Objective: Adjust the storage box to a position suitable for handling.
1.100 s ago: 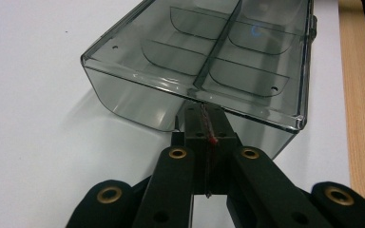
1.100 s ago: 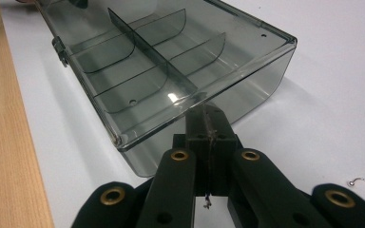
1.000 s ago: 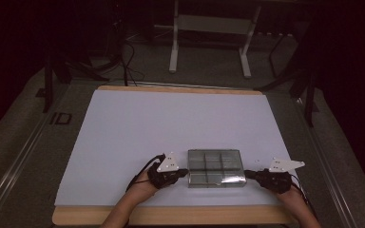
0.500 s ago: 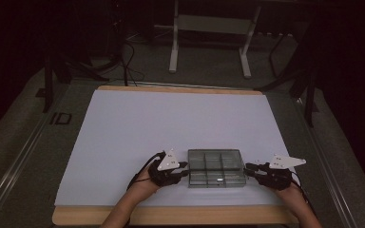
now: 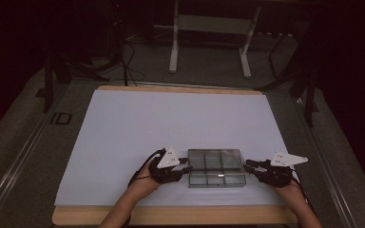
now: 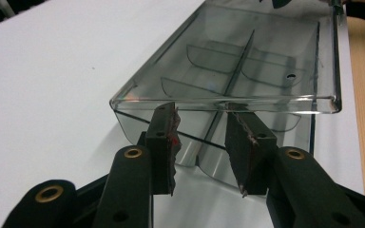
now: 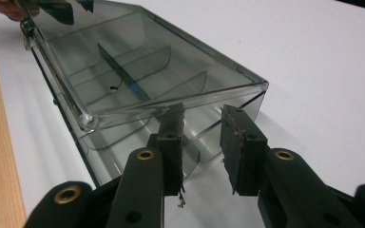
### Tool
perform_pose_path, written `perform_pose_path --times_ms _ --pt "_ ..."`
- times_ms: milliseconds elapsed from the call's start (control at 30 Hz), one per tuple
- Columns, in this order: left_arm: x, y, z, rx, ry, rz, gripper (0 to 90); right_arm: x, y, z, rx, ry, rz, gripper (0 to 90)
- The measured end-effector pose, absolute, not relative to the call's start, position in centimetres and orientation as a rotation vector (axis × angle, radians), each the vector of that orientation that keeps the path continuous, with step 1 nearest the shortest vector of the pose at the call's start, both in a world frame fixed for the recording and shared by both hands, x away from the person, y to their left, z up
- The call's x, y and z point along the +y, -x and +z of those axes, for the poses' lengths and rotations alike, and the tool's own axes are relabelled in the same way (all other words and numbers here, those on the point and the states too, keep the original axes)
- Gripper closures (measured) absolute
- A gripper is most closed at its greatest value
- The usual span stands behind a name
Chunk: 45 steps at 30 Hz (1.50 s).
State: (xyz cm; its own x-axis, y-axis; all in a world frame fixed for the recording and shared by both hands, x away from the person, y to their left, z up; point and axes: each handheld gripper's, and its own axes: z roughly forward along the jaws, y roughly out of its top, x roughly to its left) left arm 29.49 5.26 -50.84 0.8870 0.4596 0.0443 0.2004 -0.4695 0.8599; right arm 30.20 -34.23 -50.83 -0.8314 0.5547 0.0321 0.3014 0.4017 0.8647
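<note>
1. The clear divided box (image 5: 216, 167) sat low in the frame, right of centre, on the white table sheet (image 5: 171, 128); no label was readable on it.
2. The left gripper (image 5: 186, 169) and the right gripper (image 5: 248, 166) met its two ends, jaws spread, tips at the end walls.

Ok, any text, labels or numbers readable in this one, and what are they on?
"ID": dark letters on the grey floor strip left of the table.
Nothing is printed on the clear compartment box, the left gripper or the right gripper.
</note>
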Motion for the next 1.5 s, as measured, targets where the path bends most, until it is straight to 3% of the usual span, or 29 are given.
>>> perform_pose_path --times_ms 467,1500 --pt "5.1 -29.9 -49.7 0.450 -2.063 0.353 64.9 -33.8 -30.5 -50.0 2.372 -0.734 1.422 70.3" --pt "4.9 -31.6 -47.8 0.532 -1.995 0.428 78.8 -33.0 -32.3 -48.1 2.273 -0.766 1.426 78.7"
